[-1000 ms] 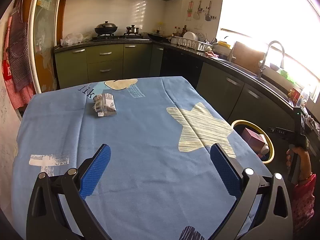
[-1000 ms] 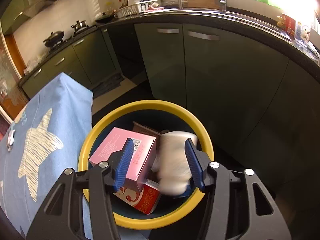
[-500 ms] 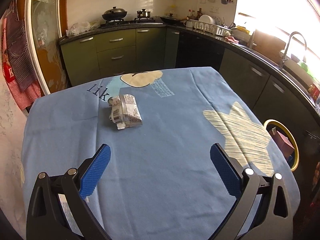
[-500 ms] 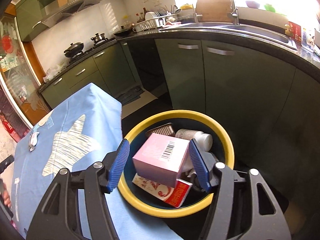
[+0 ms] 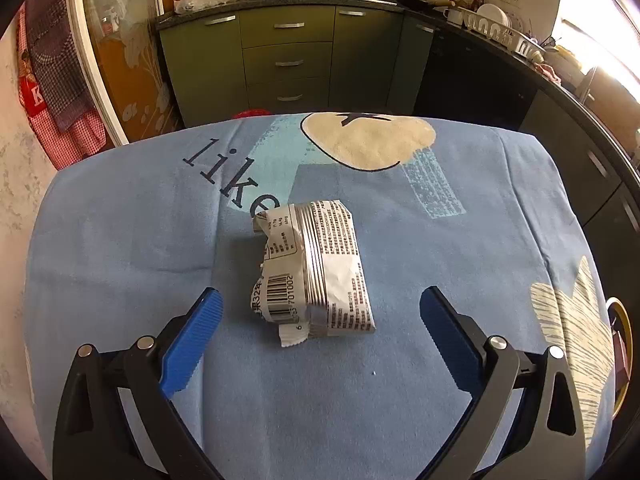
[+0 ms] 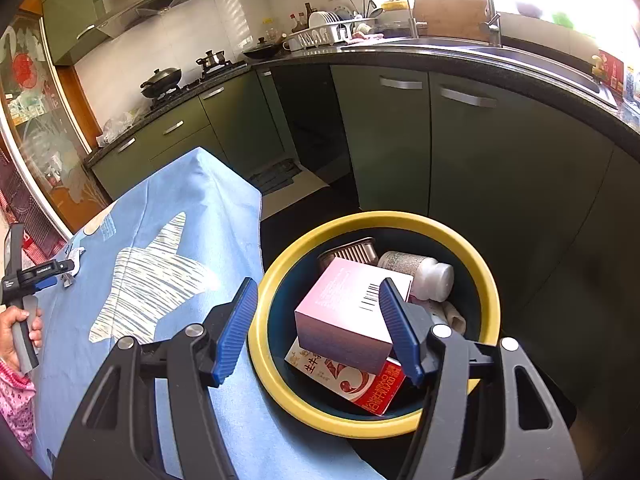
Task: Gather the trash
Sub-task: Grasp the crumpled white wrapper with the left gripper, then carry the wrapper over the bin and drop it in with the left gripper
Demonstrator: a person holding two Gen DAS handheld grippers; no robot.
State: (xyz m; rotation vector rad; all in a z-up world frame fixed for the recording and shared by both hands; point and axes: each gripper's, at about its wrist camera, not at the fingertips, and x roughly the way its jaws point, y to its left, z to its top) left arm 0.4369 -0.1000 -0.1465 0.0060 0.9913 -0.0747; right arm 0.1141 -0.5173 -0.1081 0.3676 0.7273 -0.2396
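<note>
Most of the trash seems to be collected already, as far as the views show. In the right wrist view the bin with a yellow rim stands on the floor, just beside the right edge of the table, and several things lie inside it: a pink box on top, a red and white carton under it, a white bottle on the far side, and a ribbed metal tin behind the box. The right gripper hangs over the near side of the bin. Its jaws stand apart and nothing is between them; the pink box seen there is lower, inside the bin. One piece is left: a crumpled silver wrapper with printed text and a barcode lies in the middle of the blue tablecloth, near the word "like". The left gripper is tilted down at it, with the jaws wide apart, one finger on each side of the near end of the wrapper, not touching it. I see no other trash on the part of the table which is visible, but the near corners are hidden behind the gripper. I judge that the remaining work is to close on the wrapper, lift it, carry it to the right over the table edge and drop it in the bin. The wrapper is light and thin, so it may slide or flatten when the fingers close.
</note>
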